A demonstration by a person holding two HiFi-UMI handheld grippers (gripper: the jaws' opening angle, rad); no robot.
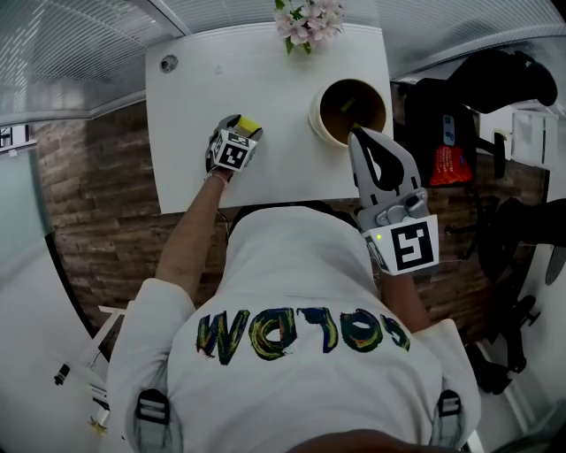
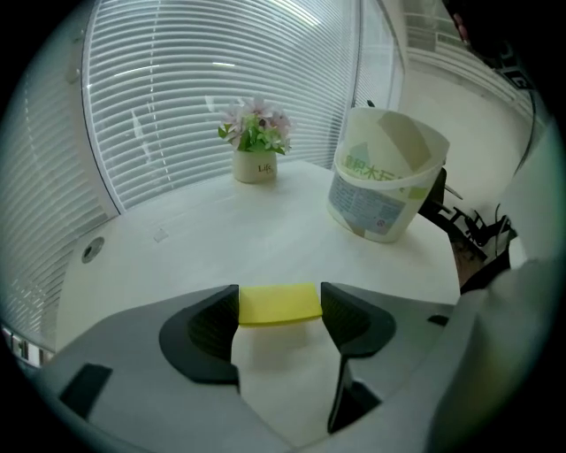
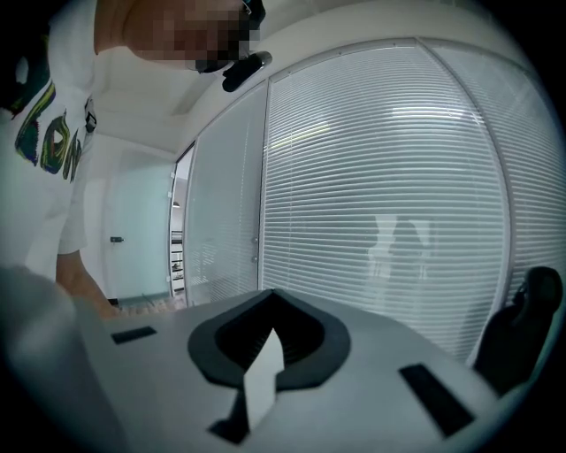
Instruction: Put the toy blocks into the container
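Observation:
A yellow toy block (image 2: 279,303) sits between the jaws of my left gripper (image 2: 279,317), which is shut on it just above the white table (image 1: 265,168). In the head view the yellow block (image 1: 249,125) shows at the tip of the left gripper (image 1: 237,134), left of the container. The container (image 1: 348,111) is a round cream tub, open on top, with something thin and greenish inside; the left gripper view shows this tub (image 2: 382,177) at the right. My right gripper (image 1: 364,142) hangs raised beside the tub's near rim, jaws shut and holding nothing, tilted up toward the blinds (image 3: 389,195).
A small pot of pink flowers (image 1: 306,21) stands at the table's far edge. A round cable hole (image 1: 168,63) lies at the far left corner. A dark chair and bags (image 1: 460,115) crowd the right side of the table. Window blinds (image 2: 212,97) close off the back.

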